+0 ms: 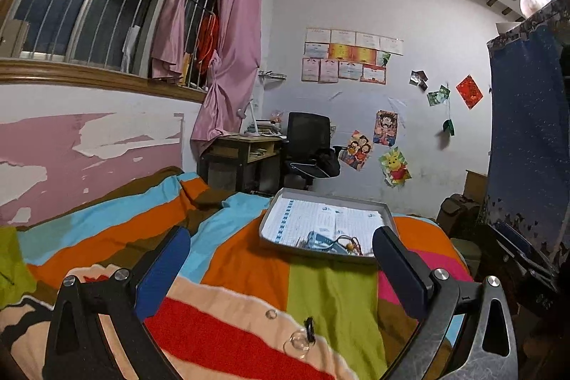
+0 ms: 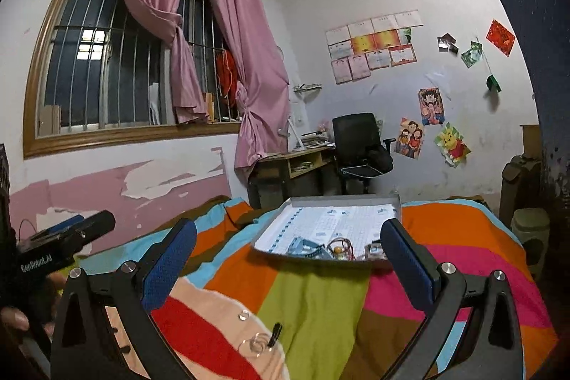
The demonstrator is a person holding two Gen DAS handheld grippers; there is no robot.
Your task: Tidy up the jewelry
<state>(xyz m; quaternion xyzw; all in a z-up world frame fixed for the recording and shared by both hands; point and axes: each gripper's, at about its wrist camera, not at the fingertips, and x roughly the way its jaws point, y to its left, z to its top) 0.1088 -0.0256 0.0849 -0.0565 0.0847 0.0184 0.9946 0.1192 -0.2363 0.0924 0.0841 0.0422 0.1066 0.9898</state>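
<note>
Both the left gripper [image 1: 281,251] and right gripper [image 2: 288,244] hover spread wide and empty over the striped bedspread [image 1: 320,294]. Low in the frame lie a clear ring [image 2: 255,344] and a small black clip [image 2: 275,334], light, hard and probably slippery; pinch each across its width. More tangled jewelry [image 2: 340,250] sits at the near edge of the shallow grey tray [image 2: 398,202], mid-frame.

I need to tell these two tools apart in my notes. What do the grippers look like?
Both look alike: black angular frames with triangular cut-outs and silver round screws, each carrying two flat fingers with textured blue pads. In its own view the left gripper matches the right gripper. The right view shows white "GenRobot.AI" lettering on the left tool's black body.
</note>
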